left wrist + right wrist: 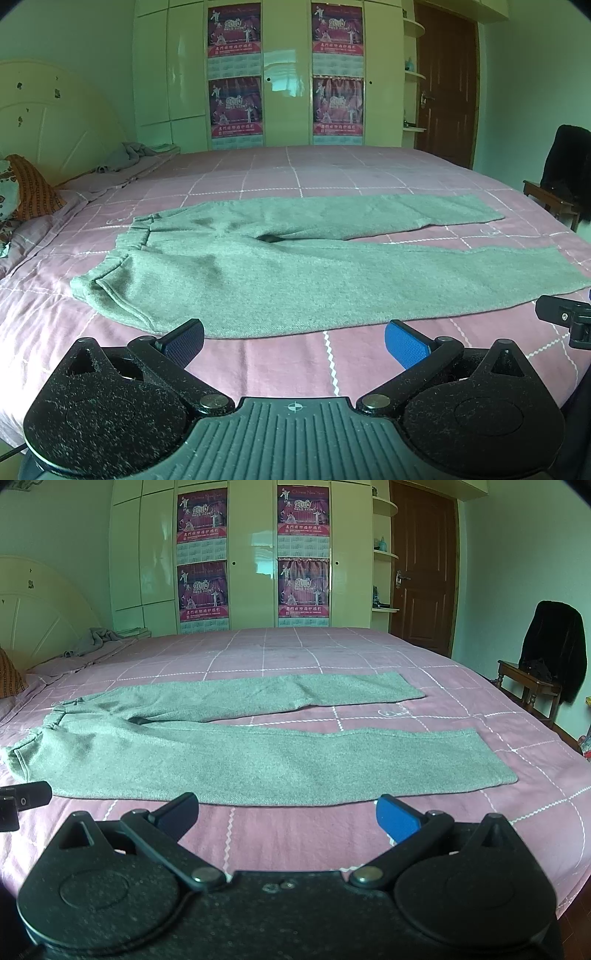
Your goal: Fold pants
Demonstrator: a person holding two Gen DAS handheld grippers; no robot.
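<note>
A: Largest item?
B: Bed with pink quilted cover [258,365], white grid stitching, filling most of both views. Cream arched headboard [55,122] at its left end.

A: Behind it?
B: Glossy cream wardrobe [251,554], four purple calendar posters on its doors. Dark brown panelled door [424,565] to the right of it, closed.

A: The task's item?
B: Grey knitted pants [295,280], laid flat across the middle of the bed, unfolded. Waistband toward the headboard, at the left. Two legs run to the right and part in a narrow V; the far leg ends short of the near one. Near leg's lower edge lies just beyond both grippers.

A: Smaller furniture?
B: Wooden chair [532,690] off the bed's right side, dark garment draped on its back. Crumpled grey cloth [125,155] by the headboard. Orange patterned pillow [35,184] at the far left.

A: The tools?
B: Left gripper [293,341]: spread wide, blue-padded fingers, nothing between them, over bare cover just short of the pants near the waist half. Right gripper [288,814]: likewise spread, empty, over the cover before the near leg. Each shows at the edge of the other's view.
</note>
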